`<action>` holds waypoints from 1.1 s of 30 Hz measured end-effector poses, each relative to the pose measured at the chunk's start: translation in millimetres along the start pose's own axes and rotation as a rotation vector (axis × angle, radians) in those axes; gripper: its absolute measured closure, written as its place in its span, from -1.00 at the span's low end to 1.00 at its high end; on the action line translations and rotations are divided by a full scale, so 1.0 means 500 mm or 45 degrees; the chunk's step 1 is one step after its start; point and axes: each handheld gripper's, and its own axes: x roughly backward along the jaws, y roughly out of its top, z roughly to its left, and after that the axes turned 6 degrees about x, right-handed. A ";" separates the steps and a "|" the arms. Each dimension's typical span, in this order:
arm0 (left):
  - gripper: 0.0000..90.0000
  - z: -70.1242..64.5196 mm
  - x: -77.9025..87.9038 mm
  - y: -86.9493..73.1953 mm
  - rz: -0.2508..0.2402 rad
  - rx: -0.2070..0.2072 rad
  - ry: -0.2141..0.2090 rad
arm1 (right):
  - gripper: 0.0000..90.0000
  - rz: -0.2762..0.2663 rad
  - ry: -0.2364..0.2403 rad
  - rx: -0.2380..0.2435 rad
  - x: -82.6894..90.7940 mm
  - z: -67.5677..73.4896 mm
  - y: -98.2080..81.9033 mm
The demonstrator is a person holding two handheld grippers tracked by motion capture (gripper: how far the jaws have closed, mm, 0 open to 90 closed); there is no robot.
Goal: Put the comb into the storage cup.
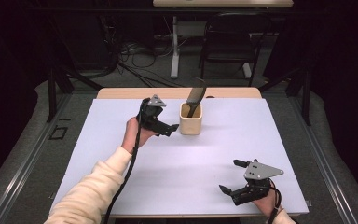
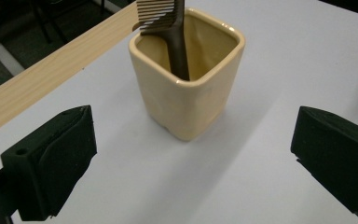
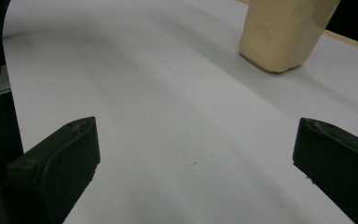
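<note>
so the cream square cup (image 2: pixel 186 88) stands upright on the white table (image 1: pixel 121 140), just ahead of the left tongs (image 1: pixel 165 128) and centred between their jaws, with a brown comb (image 2: pixel 168 32) leaning inside it, teeth up. judging by that line-up, the cup is the target: ease forward level, let both jaws pass the walls evenly, and close low so it won't tip. the left tongs gape wide, empty, forearm reaching in from the near-left. the right tongs (image 1: pixel 235 177) hang wide and empty too, well apart near the table's near edge.
</note>
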 end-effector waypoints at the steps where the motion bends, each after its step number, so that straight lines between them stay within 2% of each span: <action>1: -1.00 0.003 0.002 -0.004 0.014 0.011 0.001 | -1.00 0.000 0.000 0.000 0.000 0.000 0.000; 3: -1.00 0.009 0.007 -0.016 0.029 0.038 0.010 | -1.00 -0.001 0.000 0.001 0.000 0.000 0.000; 9: -1.00 0.016 0.026 -0.047 0.028 0.071 0.034 | -1.00 -0.001 -0.002 0.000 0.000 0.000 0.000; 22: -1.00 0.020 0.076 -0.122 0.011 0.095 0.068 | -1.00 -0.002 -0.004 0.003 -0.001 0.000 0.000; 33: -1.00 0.015 0.099 -0.184 -0.015 0.127 0.090 | -1.00 0.000 -0.004 0.002 -0.001 0.000 0.000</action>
